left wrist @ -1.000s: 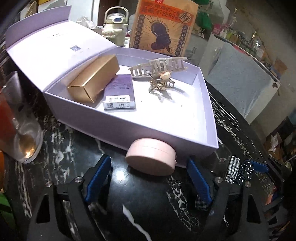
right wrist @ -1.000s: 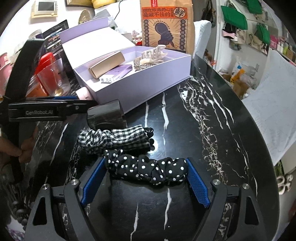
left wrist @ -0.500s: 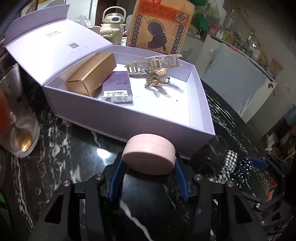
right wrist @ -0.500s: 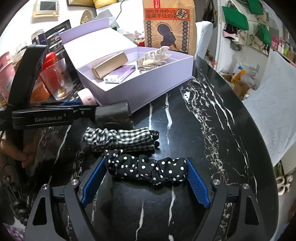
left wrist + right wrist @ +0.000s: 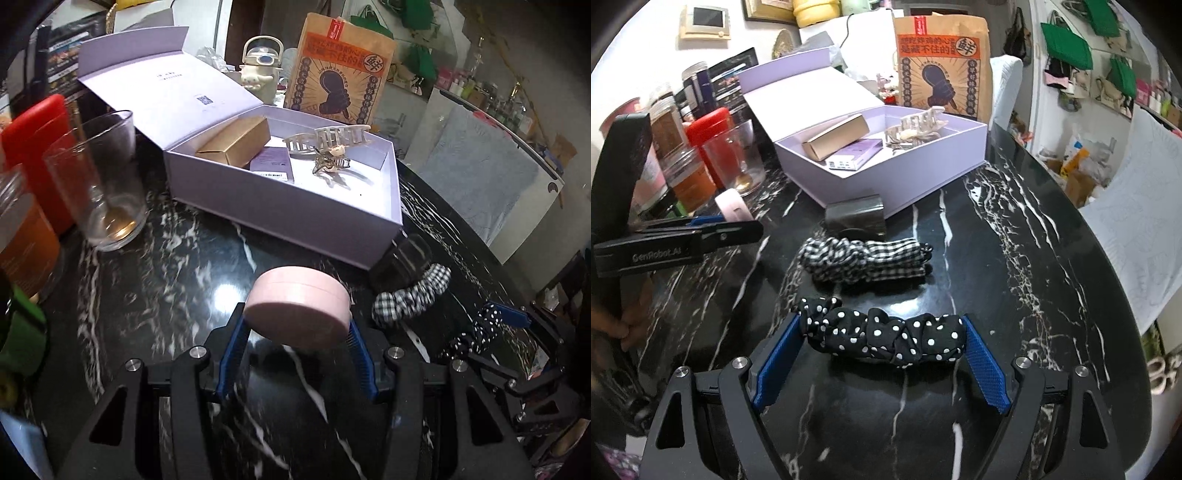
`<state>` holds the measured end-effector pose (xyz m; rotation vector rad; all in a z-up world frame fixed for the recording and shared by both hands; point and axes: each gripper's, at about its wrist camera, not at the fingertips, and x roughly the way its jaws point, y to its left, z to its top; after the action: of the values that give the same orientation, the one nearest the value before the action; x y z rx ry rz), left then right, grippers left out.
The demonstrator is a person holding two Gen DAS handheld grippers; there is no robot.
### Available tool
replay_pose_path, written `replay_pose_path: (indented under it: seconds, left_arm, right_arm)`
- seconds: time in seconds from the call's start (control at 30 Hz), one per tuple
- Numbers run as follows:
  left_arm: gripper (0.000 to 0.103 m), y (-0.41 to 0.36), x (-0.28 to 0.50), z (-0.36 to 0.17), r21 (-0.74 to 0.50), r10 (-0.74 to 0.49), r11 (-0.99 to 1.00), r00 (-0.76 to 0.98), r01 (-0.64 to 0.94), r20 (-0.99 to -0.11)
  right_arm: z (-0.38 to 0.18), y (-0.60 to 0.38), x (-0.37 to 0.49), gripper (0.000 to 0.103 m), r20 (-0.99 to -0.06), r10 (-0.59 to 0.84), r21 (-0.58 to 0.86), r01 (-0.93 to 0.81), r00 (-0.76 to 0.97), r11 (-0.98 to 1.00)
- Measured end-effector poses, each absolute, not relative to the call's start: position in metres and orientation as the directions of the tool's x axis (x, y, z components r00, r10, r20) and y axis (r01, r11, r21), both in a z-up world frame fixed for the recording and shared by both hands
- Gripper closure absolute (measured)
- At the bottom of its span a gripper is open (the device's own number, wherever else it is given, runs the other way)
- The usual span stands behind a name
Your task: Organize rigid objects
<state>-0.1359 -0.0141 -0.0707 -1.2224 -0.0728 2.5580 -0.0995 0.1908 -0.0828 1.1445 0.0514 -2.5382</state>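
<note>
box wall (image 5: 280,218) ahead, glass (image 5: 107,184) leftward

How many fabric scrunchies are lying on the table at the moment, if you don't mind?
2. The polka-dot scrunchie lies between the open right gripper's fingers; the checked scrunchie lies just beyond it, near the lavender box. None shows inside the box.

The left gripper (image 5: 297,341) has its two blue-padded fingers (image 5: 232,350) drawn in and clamped on the sides of a round pink case (image 5: 297,308), which it holds tilted, clear of the worktop (image 5: 177,258). Seen from the right wrist view, this left gripper (image 5: 718,220) lies roughly level, pointing across the scene, and a bare hand (image 5: 622,326) grips its black handle from below. The right gripper (image 5: 881,363) sits low over the worktop with its fingers (image 5: 984,363) spread wide, bracketing the two ends of a polka-dot scrunchie (image 5: 882,338)
</note>
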Motion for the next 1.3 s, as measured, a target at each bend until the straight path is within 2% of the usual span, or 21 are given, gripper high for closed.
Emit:
replay_pose_path:
  seconds: [0.33, 0.47, 0.57, 0.87, 1.3]
  left_arm:
    - [0.052, -0.008, -0.101, -0.061, -0.189, 0.298, -0.953, -0.603, -0.239, -0.74]
    - [0.052, -0.014, -0.096, -0.057, -0.248, 0.338, -0.941, -0.593, -0.231, -0.731]
    - [0.052, -0.018, -0.092, -0.051, -0.249, 0.327, -0.945, -0.606, -0.212, -0.725]
    - [0.052, -0.029, -0.09, -0.031, -0.244, 0.32, -0.947, -0.621, -0.207, -0.715]
    - [0.052, -0.023, -0.102, -0.036, -0.262, 0.357, -0.934, -0.566, -0.244, -0.743]
  right_arm:
    - [-0.071, 0.191, -0.078, 0.018, -0.704, -0.319, 0.109, 0.347, -0.634, -0.931]
    - [-0.066, 0.194, -0.077, 0.018, -0.699, -0.34, 0.141, 0.344, -0.63, -0.928]
    - [-0.062, 0.197, -0.078, 0.018, -0.695, -0.338, 0.152, 0.33, -0.635, -0.932]
    - [-0.047, 0.194, -0.082, 0.017, -0.684, -0.332, 0.144, 0.325, -0.65, -0.935]
    - [-0.035, 0.18, -0.09, 0.018, -0.684, -0.356, 0.138, 0.367, -0.636, -0.92]
